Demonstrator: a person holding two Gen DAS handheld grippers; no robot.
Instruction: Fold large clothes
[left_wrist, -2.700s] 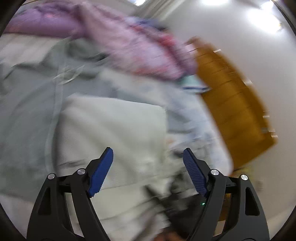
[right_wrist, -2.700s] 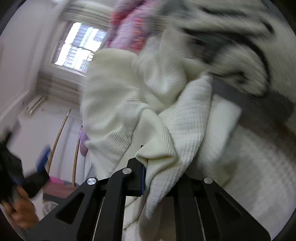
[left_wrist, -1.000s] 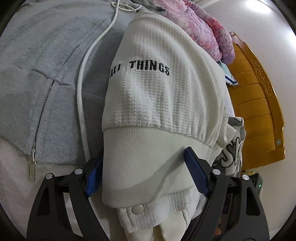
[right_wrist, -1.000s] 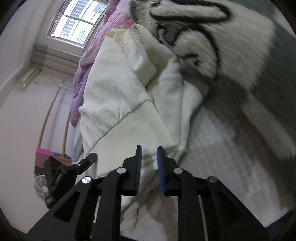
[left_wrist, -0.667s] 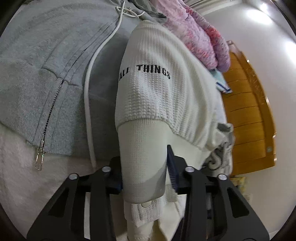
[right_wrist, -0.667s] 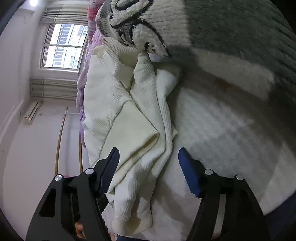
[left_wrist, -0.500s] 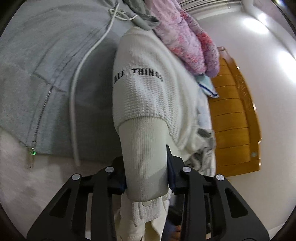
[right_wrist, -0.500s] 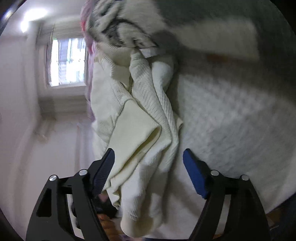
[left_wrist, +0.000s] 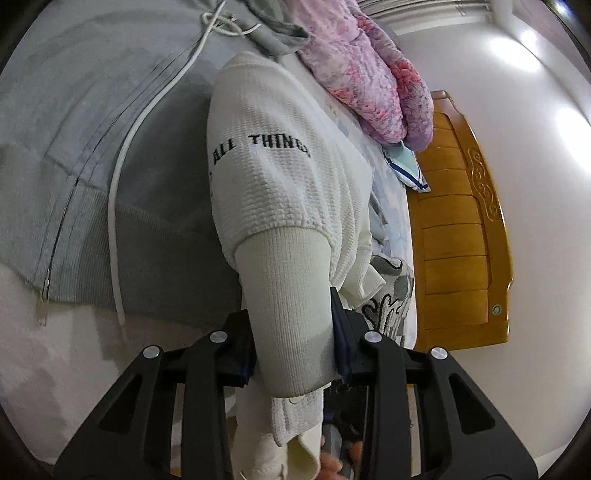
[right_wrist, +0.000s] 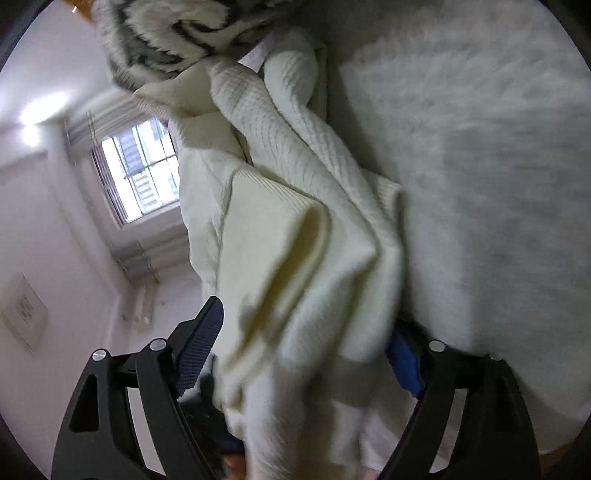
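A cream waffle-knit sweater (left_wrist: 284, 177) with black "ALL THINGS" lettering lies on the bed over a grey zip hoodie (left_wrist: 92, 155). My left gripper (left_wrist: 291, 343) is shut on the sweater's ribbed hem band (left_wrist: 288, 295). In the right wrist view the same sweater (right_wrist: 295, 229) hangs bunched between the fingers of my right gripper (right_wrist: 303, 354), which is open; its blue pads (right_wrist: 199, 343) stand apart on both sides of the cloth.
A pink and purple blanket (left_wrist: 369, 74) lies at the bed's far end by a wooden headboard (left_wrist: 461, 229). A grey and white patterned sweater (right_wrist: 177, 33) lies beside the cream one. A white fuzzy bed cover (right_wrist: 480, 147) and a window (right_wrist: 140, 170) also show.
My left gripper closed on the sweater's hem band and lifted it. My right gripper let go, opened wide and moved in around the bunched cloth.
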